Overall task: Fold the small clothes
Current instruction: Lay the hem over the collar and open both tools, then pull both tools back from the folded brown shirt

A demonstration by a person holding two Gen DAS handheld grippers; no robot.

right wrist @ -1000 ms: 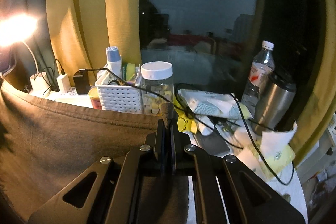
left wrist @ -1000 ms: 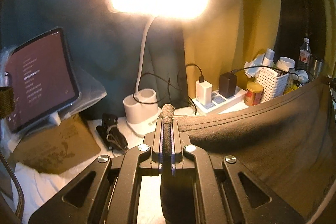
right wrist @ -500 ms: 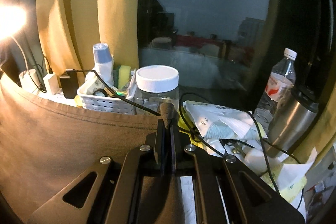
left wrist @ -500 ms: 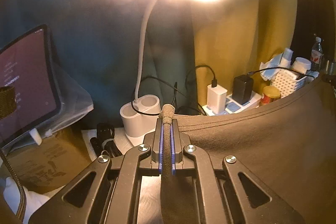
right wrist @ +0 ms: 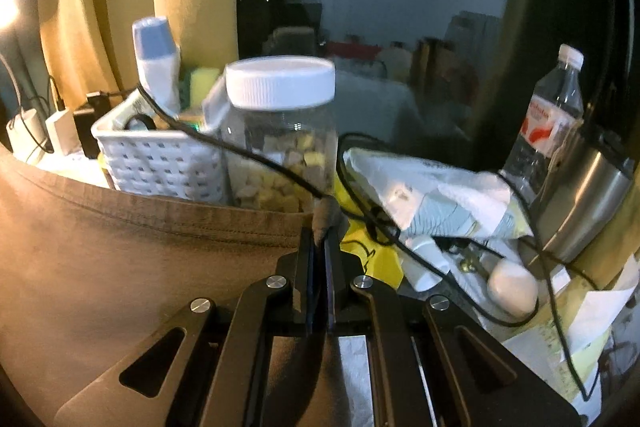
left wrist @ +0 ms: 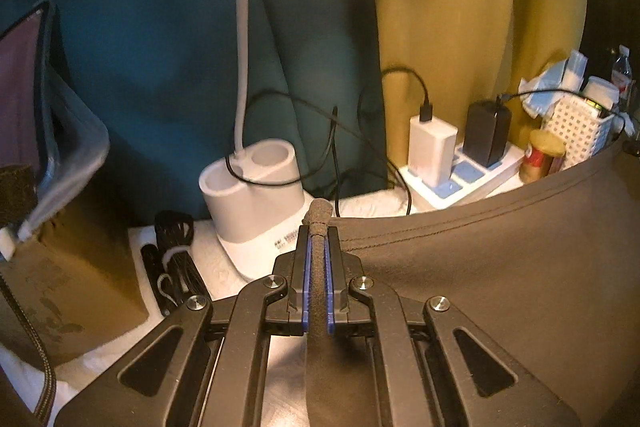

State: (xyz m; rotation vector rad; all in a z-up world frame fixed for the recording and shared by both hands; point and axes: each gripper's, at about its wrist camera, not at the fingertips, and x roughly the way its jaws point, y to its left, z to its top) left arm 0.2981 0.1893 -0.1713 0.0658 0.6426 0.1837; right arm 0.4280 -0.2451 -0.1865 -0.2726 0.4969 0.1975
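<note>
A dark brown garment (left wrist: pixel 500 267) hangs stretched between my two grippers, its hemmed edge on top. My left gripper (left wrist: pixel 318 239) is shut on the garment's left corner, and the cloth runs off to the right. My right gripper (right wrist: pixel 322 239) is shut on the other corner, and the garment (right wrist: pixel 140 259) fills the left of that view. Both hold the cloth up above the white table, close to the clutter at the back.
Near the left gripper stand a white lamp base (left wrist: pixel 256 195), a coiled black cable (left wrist: pixel 176 259), a cardboard box (left wrist: pixel 68 287), a tablet (left wrist: pixel 24 99) and a power strip with chargers (left wrist: pixel 460 163). Near the right gripper are a white basket (right wrist: pixel 160 155), a clear jar (right wrist: pixel 280 139), a water bottle (right wrist: pixel 552 119), a steel tumbler (right wrist: pixel 584 199) and loose cables.
Both grippers have moved forward and down toward the back of the table with the garment. The lamp head has left the top of the left view, and the jar and basket loom larger.
</note>
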